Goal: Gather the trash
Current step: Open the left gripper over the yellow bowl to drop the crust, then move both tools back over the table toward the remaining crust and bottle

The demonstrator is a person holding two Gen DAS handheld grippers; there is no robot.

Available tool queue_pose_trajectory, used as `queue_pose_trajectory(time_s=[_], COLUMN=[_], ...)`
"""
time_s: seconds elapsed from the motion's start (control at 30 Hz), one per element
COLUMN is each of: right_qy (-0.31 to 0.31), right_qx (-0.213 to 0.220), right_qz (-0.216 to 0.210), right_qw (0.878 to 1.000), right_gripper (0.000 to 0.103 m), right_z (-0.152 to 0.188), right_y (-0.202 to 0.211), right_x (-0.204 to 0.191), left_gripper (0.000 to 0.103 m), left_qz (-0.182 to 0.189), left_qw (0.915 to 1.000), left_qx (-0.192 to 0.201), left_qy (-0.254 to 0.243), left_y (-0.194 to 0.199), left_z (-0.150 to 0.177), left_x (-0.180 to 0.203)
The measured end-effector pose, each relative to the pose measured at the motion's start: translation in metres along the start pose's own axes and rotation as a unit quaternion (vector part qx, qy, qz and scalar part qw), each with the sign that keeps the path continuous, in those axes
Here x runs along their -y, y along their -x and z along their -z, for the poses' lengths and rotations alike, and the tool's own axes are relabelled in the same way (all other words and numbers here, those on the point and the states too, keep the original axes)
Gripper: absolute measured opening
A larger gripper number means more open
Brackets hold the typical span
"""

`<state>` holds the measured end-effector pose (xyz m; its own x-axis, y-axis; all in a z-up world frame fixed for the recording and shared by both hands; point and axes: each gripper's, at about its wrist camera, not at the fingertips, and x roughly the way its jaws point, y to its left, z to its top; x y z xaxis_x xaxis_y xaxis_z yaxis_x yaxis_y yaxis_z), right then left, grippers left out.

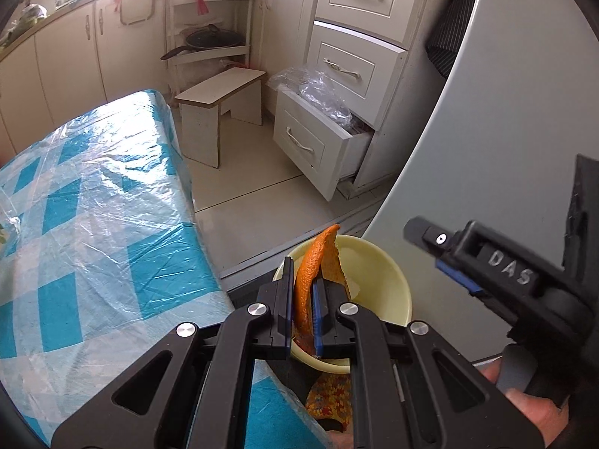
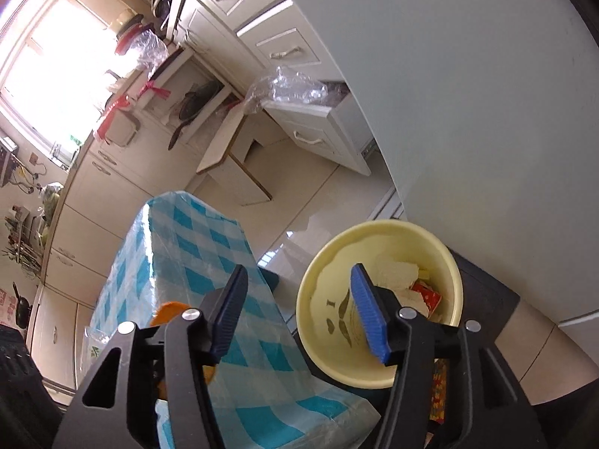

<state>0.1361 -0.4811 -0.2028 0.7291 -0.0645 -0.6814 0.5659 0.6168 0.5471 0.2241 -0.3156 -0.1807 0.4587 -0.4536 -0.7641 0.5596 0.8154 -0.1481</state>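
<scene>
- The table (image 1: pixel 93 205), under a blue checked cloth and clear plastic, fills the left of both views; one table.
- One yellow bowl (image 1: pixel 378 273) sits off the table's near corner, seemingly on something lower; what bears it is hidden. It already holds crumpled white paper and a red scrap (image 2: pixel 426 295), a few bits, count unsure.
- The key relation: the peel (image 1: pixel 312 269) hangs right over the bowl's near rim, its long axis upright, tip pointing up and away from the fingers. A drop, as I judge it, needs only a small push forward over the hollow and then a release.
- The left gripper (image 1: pixel 304 299) is clamped on the peel, its jaws nearly together; one peel held.
- The right gripper (image 2: pixel 299 314) stands wide apart and holds nothing; its right finger lies across the bowl in its own view, the left over the cloth.
- Both tools are near the bowl; the left is the one loaded, so the move is its own.
- An orange shape (image 2: pixel 168 312) shows behind the right gripper's frame, possibly more peel; I cannot tell.
</scene>
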Motion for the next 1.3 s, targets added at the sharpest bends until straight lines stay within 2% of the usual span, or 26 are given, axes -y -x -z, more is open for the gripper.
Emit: queue_pose_trajectory(time_s=[0.17,0.27,0.37,0.43,0.5,0.97,1.3], right_qy=[0.020,0.022,0.013,0.006,0.000,-0.006,0.022], right_qx=[0.077,0.092,0.099,0.102,0.103,0.108,0.111], right_qz=[-0.008,-0.011,-0.018,-0.020,-0.023,-0.036,-0.033], right_qw=[0.997,0.995,0.995,0.995,0.994,0.994,0.993], right_gripper=[0.063,0.064,0.064,0.064,0.064,0.065,0.069], right_z=[-0.011,-0.014,-0.019,-0.021,-0.022,-0.023,-0.018], right_y=[0.032,0.037,0.039,0.039,0.039,0.037,0.033], right_x=[-0.011,-0.012,-0.010,-0.009,-0.008,-0.010,-0.026], left_gripper=[0.008,0.008,0.015,0.030,0.037,0.050,0.061], left_qz=[0.003,0.005,0.009,0.009,0.008,-0.010,-0.034], left_qw=[0.9998,0.9994,0.9989,0.9988,0.9990,0.9995,0.9994], left_qx=[-0.017,-0.031,-0.043,-0.042,-0.035,-0.021,-0.002], left_qy=[-0.010,-0.012,-0.018,-0.022,-0.025,-0.023,-0.005], left_y=[-0.017,-0.028,-0.037,-0.039,-0.039,-0.022,0.005], left_z=[-0.007,-0.013,-0.019,-0.022,-0.023,-0.020,-0.013], left_x=[0.017,0.028,0.038,0.043,0.047,0.042,0.012])
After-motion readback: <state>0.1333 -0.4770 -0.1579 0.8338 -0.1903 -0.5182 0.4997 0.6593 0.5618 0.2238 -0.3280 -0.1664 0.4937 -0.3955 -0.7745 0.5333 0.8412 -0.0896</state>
